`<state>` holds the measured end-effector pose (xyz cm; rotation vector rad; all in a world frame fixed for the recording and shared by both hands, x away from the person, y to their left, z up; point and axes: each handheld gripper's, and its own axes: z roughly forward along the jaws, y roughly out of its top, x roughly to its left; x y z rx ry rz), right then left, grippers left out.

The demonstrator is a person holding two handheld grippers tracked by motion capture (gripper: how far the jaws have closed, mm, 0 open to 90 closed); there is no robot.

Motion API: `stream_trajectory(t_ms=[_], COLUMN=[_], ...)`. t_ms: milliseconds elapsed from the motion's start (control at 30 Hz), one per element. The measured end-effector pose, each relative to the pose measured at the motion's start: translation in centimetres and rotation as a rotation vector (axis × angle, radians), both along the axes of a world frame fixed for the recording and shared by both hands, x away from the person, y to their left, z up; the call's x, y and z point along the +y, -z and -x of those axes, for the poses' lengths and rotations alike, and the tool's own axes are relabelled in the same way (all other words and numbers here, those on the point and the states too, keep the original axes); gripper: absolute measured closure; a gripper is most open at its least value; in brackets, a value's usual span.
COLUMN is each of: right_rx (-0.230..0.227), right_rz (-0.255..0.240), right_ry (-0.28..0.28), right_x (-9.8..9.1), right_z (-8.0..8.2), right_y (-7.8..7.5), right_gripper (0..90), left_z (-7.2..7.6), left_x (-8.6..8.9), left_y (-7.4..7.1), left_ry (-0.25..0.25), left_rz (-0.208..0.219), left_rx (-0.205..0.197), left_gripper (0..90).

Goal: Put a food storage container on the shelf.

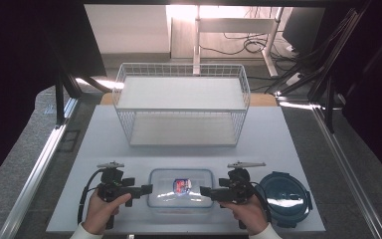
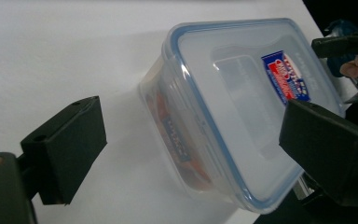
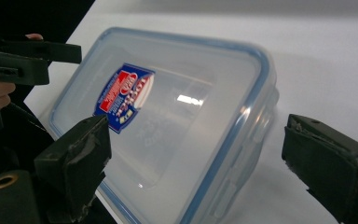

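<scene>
A clear rectangular container with a blue-rimmed lid and a red and blue sticker lies at the table's front middle. My left gripper points at its left end and my right gripper at its right end. In the left gripper view the left gripper stands open, the container's end lying between the jaws without visible pressing. The right gripper is open too in the right gripper view, astride the other end of the container.
A white wire basket rack with two tiers stands at the table's back middle. A round dark blue lidded container sits just right of my right hand. The table's front edge runs under my wrists.
</scene>
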<state>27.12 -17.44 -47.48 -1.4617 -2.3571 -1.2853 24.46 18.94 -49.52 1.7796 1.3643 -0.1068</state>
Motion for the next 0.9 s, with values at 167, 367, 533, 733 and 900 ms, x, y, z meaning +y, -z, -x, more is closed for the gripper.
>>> stream_trajectory(t_ms=[167, 367, 533, 733, 900], right_rx=[0.046, 0.08, 0.136, 0.169, 0.203], right_rz=[-0.012, -0.025, -0.068, -0.094, -0.113], right_ry=[-0.003, 0.003, 0.005, -0.005, 0.016], right_x=[0.2, 0.4, 0.2, 0.3, 0.0], right_z=[0.0, -0.2, -0.5, -0.6, -0.7], right_y=[1.1, 2.0, 2.7, 3.3, 3.3], right_gripper=[7.5, 7.2, 7.2, 11.4, 16.7], left_z=[-0.6, -0.8, -0.6, -0.5, -0.5], left_x=[-1.0, -2.3, -2.3, -2.5, -2.3], left_y=[0.7, 1.5, 2.0, 2.3, 2.1], left_ry=[0.023, 0.063, 0.052, 0.068, 0.057], left_rz=[0.021, 0.036, 0.08, 0.124, 0.131], left_rx=[0.027, 0.068, 0.103, 0.13, 0.128], left_gripper=[7.3, 8.0, 10.7, 14.5, 21.9])
